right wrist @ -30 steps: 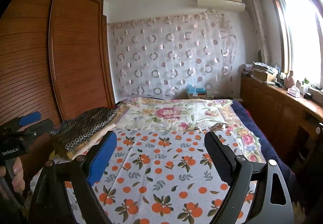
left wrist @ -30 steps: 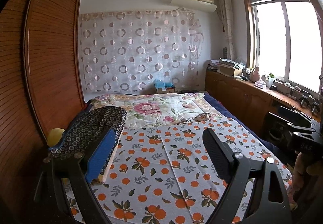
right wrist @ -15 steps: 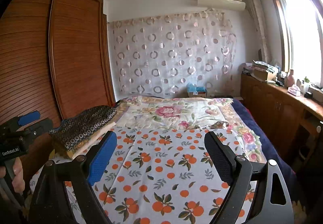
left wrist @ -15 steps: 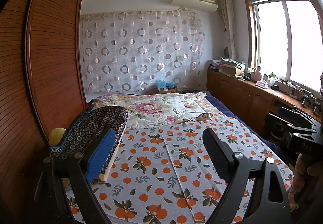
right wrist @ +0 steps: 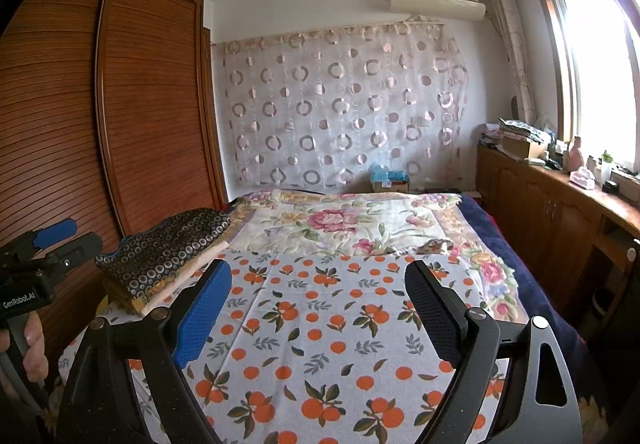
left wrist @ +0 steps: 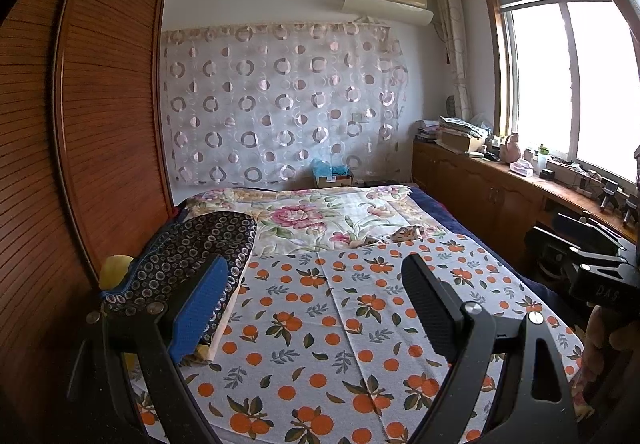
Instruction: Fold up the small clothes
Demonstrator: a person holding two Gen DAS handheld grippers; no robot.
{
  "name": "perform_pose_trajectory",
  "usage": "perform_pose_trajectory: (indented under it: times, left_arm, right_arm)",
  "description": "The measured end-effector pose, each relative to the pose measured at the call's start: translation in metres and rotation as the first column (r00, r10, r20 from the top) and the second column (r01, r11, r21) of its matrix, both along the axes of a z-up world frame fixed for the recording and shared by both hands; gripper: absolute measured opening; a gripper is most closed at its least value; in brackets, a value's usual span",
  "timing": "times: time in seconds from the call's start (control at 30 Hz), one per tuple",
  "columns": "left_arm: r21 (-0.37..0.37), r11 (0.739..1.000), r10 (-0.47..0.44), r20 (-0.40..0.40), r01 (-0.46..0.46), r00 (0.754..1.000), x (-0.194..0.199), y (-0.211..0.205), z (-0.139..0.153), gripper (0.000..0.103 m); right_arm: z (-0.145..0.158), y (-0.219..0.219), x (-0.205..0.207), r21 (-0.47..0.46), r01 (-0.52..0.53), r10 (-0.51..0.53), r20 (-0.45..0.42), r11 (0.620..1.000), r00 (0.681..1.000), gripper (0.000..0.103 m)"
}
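small crumpled garment [left wrist: 406,234] indistinct, stack [left wrist: 192,256] partly hidden

Both cameras sit side by side above the foot of the bed [left wrist: 340,324], look along it to the far curtain [right wrist: 344,104], and both see the same orange-print sheet [right wrist: 320,324].

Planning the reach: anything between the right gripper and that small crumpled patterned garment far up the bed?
Only bare orange-print sheet between the open right gripper and the small crumpled patterned garment, per the right wrist view.
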State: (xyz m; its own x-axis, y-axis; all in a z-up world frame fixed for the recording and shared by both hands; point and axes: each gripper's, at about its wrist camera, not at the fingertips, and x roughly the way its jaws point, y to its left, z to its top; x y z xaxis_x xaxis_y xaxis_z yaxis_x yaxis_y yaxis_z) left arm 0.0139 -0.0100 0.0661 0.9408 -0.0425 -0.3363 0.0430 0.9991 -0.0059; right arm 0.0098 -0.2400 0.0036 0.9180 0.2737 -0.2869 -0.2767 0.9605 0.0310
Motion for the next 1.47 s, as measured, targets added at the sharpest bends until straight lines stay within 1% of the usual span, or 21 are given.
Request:
perform_pose_trajectory:
  times: [1.47]
  left_arm:
    - [0.003,1.000,0.002,0.005,-0.002,1.000,-0.0001,0.0015,-0.0045,0.089]
  right_arm:
    - [0.0010,-0.0026,0.0025,-0.002,-0.002,0.002,0.001,1.000,1.000,0.090]
